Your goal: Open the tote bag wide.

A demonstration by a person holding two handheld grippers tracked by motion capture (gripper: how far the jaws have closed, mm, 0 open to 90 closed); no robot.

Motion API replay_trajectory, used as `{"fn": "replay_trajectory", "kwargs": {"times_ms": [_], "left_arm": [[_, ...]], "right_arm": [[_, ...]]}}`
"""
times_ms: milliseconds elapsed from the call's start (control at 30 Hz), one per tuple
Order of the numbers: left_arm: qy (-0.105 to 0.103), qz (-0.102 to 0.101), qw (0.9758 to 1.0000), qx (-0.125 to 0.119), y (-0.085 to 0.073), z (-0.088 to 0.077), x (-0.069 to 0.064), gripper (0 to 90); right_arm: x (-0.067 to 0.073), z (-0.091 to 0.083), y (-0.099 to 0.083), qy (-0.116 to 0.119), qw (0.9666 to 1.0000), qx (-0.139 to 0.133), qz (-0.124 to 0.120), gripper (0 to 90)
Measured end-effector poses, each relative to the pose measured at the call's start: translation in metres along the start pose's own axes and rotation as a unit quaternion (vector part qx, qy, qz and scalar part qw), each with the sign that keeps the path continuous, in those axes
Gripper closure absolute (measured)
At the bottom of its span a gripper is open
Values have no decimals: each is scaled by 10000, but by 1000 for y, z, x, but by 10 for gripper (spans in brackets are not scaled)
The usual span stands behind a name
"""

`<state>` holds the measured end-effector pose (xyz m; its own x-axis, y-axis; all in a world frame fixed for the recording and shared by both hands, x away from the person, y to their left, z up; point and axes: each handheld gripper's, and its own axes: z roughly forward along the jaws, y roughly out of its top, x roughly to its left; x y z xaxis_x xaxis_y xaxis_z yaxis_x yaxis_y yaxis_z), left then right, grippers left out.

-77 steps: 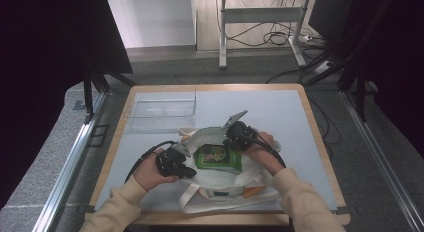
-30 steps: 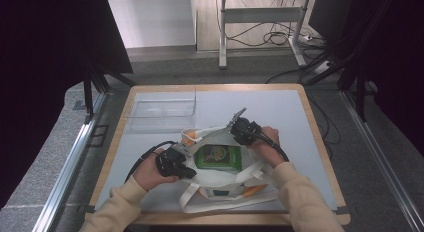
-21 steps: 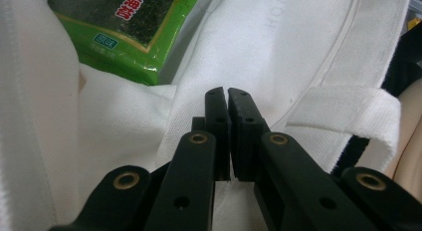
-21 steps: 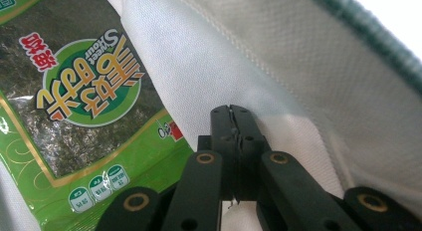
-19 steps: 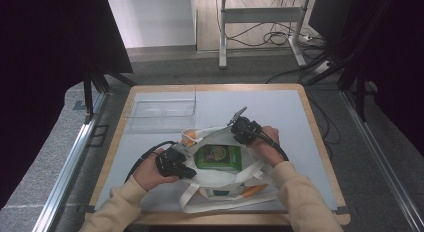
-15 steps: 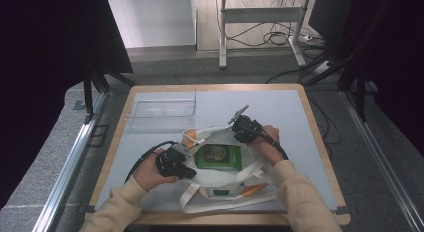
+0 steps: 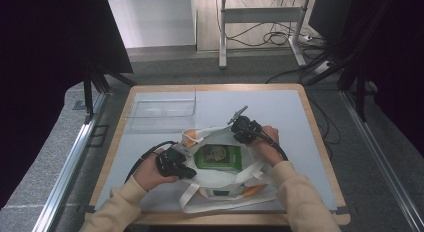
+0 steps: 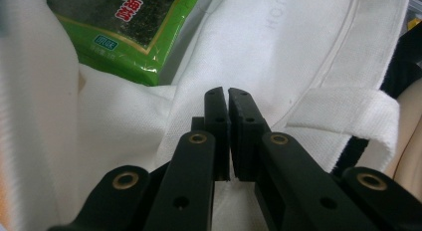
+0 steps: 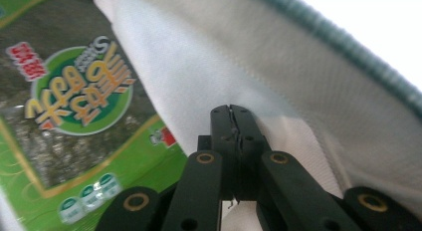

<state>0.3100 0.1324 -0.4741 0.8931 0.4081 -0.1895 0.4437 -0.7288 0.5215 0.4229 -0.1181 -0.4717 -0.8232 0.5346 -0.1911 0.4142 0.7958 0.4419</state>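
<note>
Grey carpet floor (image 7: 350,157) surrounds the wood-edged table (image 7: 310,112); at twelve o'clock a desk frame (image 7: 260,22) stands over cables (image 7: 280,39), perhaps against a white wall (image 7: 150,22).

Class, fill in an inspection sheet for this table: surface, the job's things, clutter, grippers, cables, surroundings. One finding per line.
Surface: pale table top with a wooden rim, bare at the far right.
Job's things: white cloth bag lies open near the front edge; green seaweed packet sits inside it.
Clutter: clear plastic tray at the far left, apart from the bag.
Grippers: left gripper shut at the bag's left rim, cloth at its jaw tips; right gripper shut at the bag's far right rim. Whether either pinches cloth cannot be told.
Cables: a black cable loops from the left gripper; loose leads on the floor beyond.
Surroundings: dark curtains either side, a metal stand behind.
</note>
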Motion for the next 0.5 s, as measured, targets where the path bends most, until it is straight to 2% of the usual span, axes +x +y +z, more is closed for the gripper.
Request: {"fn": "replay_trajectory", "kwargs": {"times_ms": [167,300,433,500], "left_arm": [[9,-50,10000,-59,0,-1,0,866],[16,-36,10000,-78,0,-2,0,863],[30,-77,9998,-182,-1,-3,0,859],[53,-71,9998,-188,-1,-4,1,853]], "right_arm": [[10,-18,-1,154,9996,-250,21,892],[13,-29,-8,331,9984,-408,217,885],[17,-33,-16,501,9968,-452,424,857],[19,-35,-19,563,9963,-474,454,812]]}}
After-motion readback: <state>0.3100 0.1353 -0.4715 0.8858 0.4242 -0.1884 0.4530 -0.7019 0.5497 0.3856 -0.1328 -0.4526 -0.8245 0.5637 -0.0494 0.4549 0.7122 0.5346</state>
